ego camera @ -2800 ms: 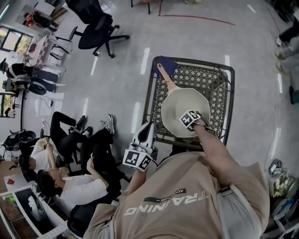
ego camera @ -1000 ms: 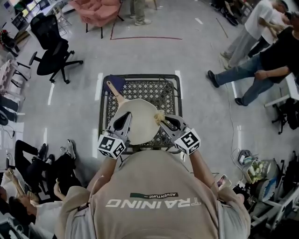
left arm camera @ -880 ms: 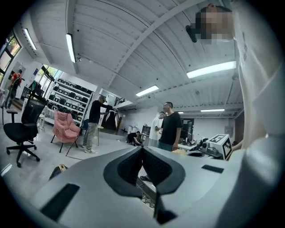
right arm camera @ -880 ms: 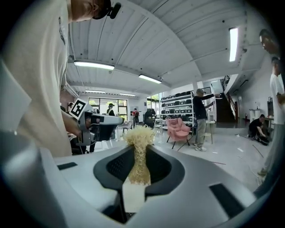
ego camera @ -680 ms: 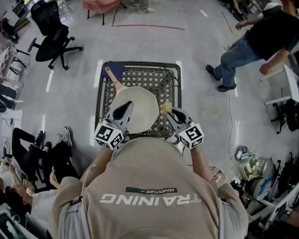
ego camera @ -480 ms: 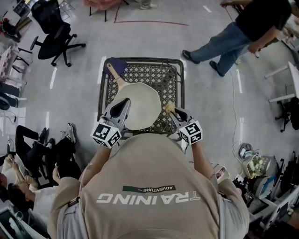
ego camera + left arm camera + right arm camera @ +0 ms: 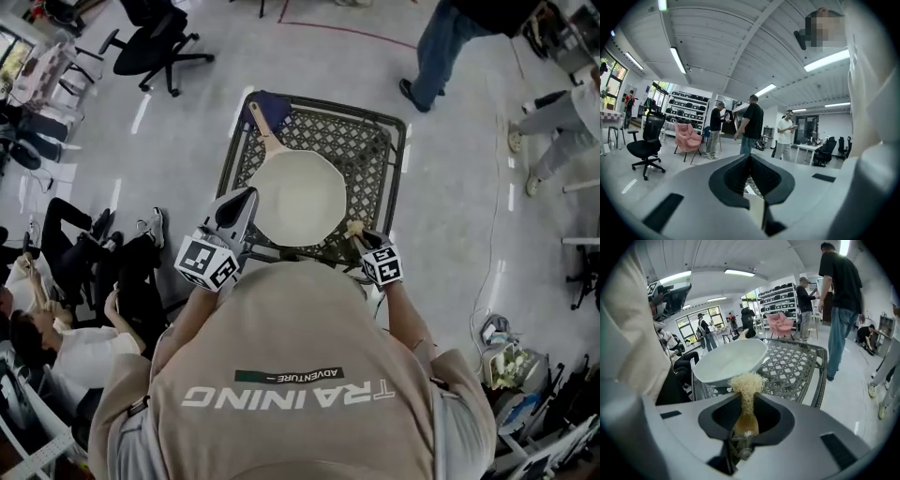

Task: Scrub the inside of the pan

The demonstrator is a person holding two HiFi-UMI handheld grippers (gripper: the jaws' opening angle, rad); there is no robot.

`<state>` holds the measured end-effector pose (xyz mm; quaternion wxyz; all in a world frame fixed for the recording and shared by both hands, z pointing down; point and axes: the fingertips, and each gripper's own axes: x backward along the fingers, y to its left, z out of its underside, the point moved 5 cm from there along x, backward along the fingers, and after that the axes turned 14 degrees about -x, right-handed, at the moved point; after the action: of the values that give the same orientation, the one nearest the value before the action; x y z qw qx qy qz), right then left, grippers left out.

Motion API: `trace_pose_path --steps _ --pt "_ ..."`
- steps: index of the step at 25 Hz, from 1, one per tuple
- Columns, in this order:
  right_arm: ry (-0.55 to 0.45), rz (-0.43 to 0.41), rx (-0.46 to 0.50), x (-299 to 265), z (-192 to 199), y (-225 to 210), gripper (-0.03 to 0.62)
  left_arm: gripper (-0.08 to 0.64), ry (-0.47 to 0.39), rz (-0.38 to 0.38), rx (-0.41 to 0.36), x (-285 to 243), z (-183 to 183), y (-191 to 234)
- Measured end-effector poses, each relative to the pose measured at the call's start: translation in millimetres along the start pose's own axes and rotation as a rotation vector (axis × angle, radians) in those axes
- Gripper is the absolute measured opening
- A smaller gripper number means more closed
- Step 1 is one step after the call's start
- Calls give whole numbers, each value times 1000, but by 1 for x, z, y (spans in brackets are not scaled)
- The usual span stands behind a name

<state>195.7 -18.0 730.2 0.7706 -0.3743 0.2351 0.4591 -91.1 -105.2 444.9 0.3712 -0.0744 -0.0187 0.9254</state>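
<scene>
Cream round pan (image 7: 300,197) with wooden handle sits on black metal lattice table (image 7: 398,150). Left gripper (image 7: 246,195) clamped on its near-left rim. Right gripper (image 7: 364,239) pinches straw-coloured bristle brush (image 7: 747,383), just beside pan's near-right rim.

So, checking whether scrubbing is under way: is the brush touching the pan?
Apart. The head view shows bare mesh table between the brush and the rim of the pan.

A black office chair (image 7: 155,42) stands beyond the lattice table (image 7: 398,150), seated people (image 7: 80,342) left.
</scene>
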Motion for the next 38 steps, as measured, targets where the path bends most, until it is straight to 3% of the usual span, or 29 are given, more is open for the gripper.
trace_pose_path --steps 7,15,20,26,31,35,38 --pt "182 49 -1 -40 35 -4 92 17 27 -76 -4 21 -3 5" --pt "216 124 -54 -45 35 -14 104 17 7 -109 11 21 -3 13" --pt "227 137 -84 -44 37 -15 167 17 -11 -110 25 23 0 15" --pt "178 128 -69 -31 20 -6 181 17 -29 -113 61 25 8 25" --pt "75 110 -89 -14 -7 -1 172 18 -42 -93 80 14 17 28" --pt "-52 96 -67 8 -39 17 135 18 -47 -56 85 11 22 25" --pt "-180 62 -39 23 -69 38 62 17 -60 -33 79 8 22 30"
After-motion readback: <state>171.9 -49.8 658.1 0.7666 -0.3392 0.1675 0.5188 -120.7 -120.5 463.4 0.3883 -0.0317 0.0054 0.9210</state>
